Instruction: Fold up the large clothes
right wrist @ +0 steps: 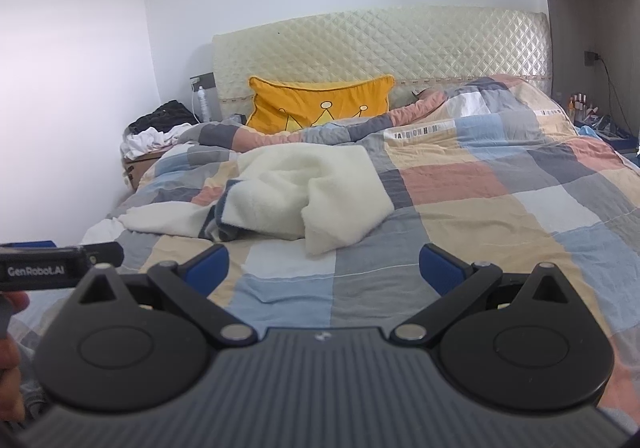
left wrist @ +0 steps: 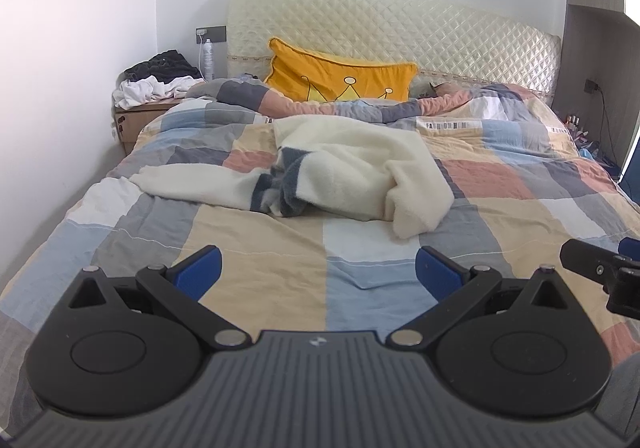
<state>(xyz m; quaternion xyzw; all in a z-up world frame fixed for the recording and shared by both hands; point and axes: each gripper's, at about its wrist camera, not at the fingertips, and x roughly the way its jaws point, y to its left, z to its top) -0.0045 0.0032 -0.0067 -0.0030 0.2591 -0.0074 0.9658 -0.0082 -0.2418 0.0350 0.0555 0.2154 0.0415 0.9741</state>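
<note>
Both grippers hang with jaws spread wide and empty: the left gripper (left wrist: 318,272) and right gripper (right wrist: 324,268) at the bottom of each frame, over the patchwork quilt (left wrist: 260,232). Centre frame, apart from them, lies the crumpled cream garment (left wrist: 352,168). Behind it, a yellow cushion (left wrist: 340,78) leans on the quilted headboard (left wrist: 400,28); piled clothes (left wrist: 160,78) sit at upper left.

Yellow crown pillow (left wrist: 340,76): lower half lying hidden behind the patchwork quilt (left wrist: 500,184). Bottles (right wrist: 582,106) beside the bed: showing too small to identify.
</note>
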